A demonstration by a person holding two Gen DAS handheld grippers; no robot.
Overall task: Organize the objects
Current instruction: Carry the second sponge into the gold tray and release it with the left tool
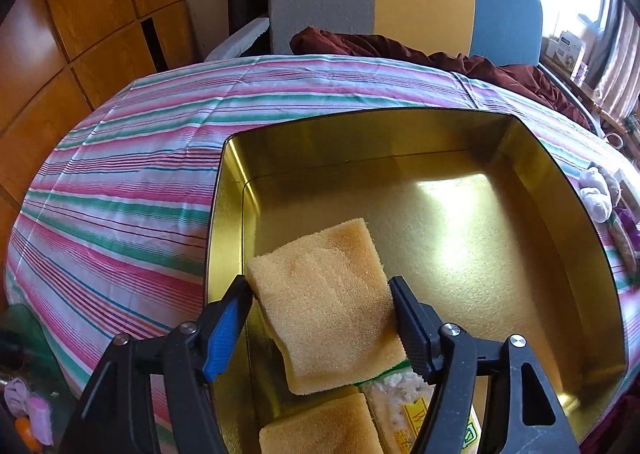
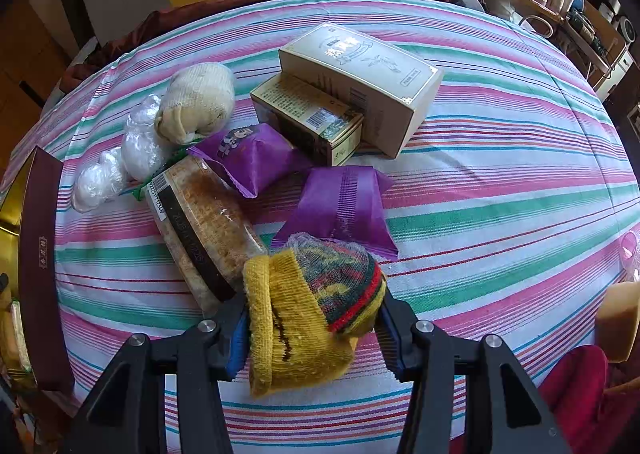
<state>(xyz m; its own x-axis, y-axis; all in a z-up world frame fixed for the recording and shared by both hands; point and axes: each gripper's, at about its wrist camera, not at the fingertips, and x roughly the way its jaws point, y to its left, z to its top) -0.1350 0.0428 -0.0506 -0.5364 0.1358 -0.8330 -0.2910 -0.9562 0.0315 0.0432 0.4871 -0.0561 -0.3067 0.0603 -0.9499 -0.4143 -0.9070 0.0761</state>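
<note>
A gold metal tin (image 1: 560, 189) stands open on the striped bedsheet (image 1: 120, 193). Inside it a tan sponge (image 1: 328, 318) lies tilted, propped on a second sponge (image 1: 320, 426) and a snack packet (image 1: 404, 410). My left gripper (image 1: 319, 282) is open; the tilted sponge lies between its fingertips, unsqueezed. In the right wrist view, my right gripper (image 2: 312, 306) is shut on a rolled yellow knitted sock (image 2: 296, 334) with red and green stripes, just above the sheet.
Lying on the sheet (image 2: 500, 173) are two stacked tea boxes (image 2: 360, 85), two purple packets (image 2: 252, 157), a cracker pack (image 2: 204, 230), white wrapped balls (image 2: 136, 141) and a cream sock roll (image 2: 196, 101). The tin's maroon side (image 2: 40, 254) is at far left. A maroon blanket (image 1: 440, 53) lies by the headboard.
</note>
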